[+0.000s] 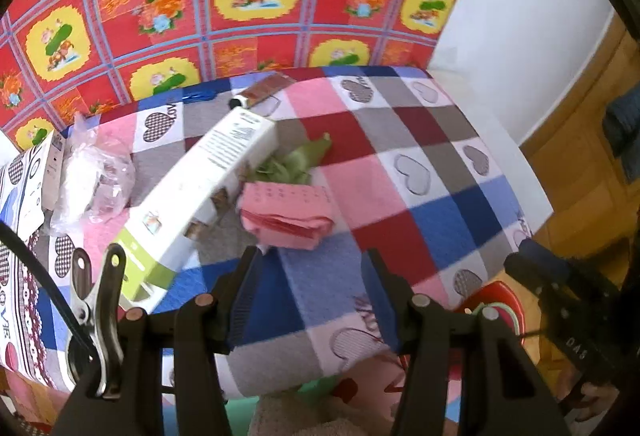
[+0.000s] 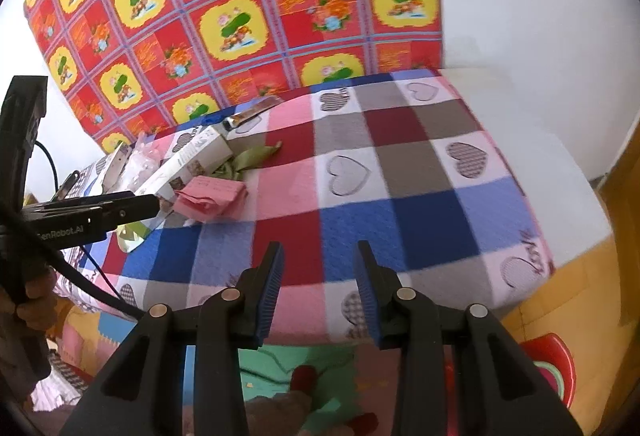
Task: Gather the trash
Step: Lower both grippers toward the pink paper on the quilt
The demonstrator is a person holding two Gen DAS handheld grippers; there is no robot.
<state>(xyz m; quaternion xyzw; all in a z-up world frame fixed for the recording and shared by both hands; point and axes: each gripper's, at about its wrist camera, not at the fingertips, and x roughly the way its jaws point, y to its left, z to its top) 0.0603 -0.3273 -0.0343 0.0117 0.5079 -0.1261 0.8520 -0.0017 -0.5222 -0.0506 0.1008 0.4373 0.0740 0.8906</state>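
1. A long carton (image 1: 200, 192) lies on the blanket-covered table (image 1: 420, 196), running from 7 to 1 o'clock.
2. Folded paper (image 1: 286, 218) touches the carton at its 3 o'clock side.
3. Crumpled leaf wrapper (image 1: 296, 164) sits at the paper's 12 o'clock.
4. A plastic bag (image 1: 94, 176) lies at the carton's 9 o'clock.

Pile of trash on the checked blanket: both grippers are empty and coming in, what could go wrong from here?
1. The long white box lies over the green wrapper and against the pink paper; grabbing one may drag the others.
2. The crumpled clear plastic is flimsy and may slip from the pads.
3. The left gripper and right gripper aim at the same pile and could collide.
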